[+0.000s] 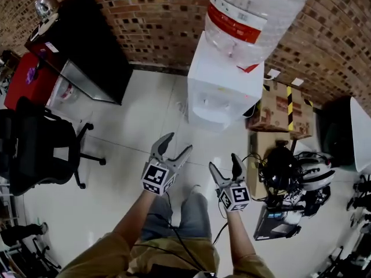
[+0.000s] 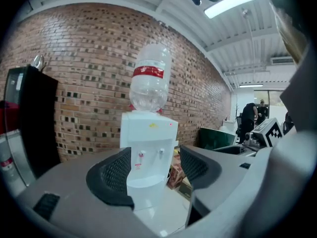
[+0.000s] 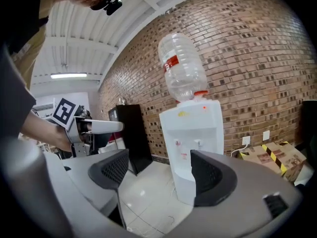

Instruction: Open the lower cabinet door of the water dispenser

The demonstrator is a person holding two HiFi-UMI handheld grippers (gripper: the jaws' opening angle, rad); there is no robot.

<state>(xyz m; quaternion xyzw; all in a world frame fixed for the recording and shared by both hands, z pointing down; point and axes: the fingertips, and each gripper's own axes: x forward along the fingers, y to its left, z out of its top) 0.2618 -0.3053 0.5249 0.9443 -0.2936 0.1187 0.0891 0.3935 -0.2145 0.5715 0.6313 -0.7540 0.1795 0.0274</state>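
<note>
Head view: dispenser (image 1: 223,86) is seen at upper centre against the brick wall, well apart from both grippers. Left gripper (image 1: 177,143) and right gripper (image 1: 225,163) are held with jaws spread wide, nothing gripped. The door is hidden in every view, so its handle side cannot be told. Risks judged: the wrong edge is grabbed, or the unit is rocked under its bottle (image 1: 255,10) by a hard pull. The swing may be blocked by boxes (image 1: 281,106) just beside.

One water dispenser (image 1: 223,80); one bottle (image 1: 255,10); two tools (image 1: 178,143) (image 1: 224,161); one chair (image 1: 35,149).
</note>
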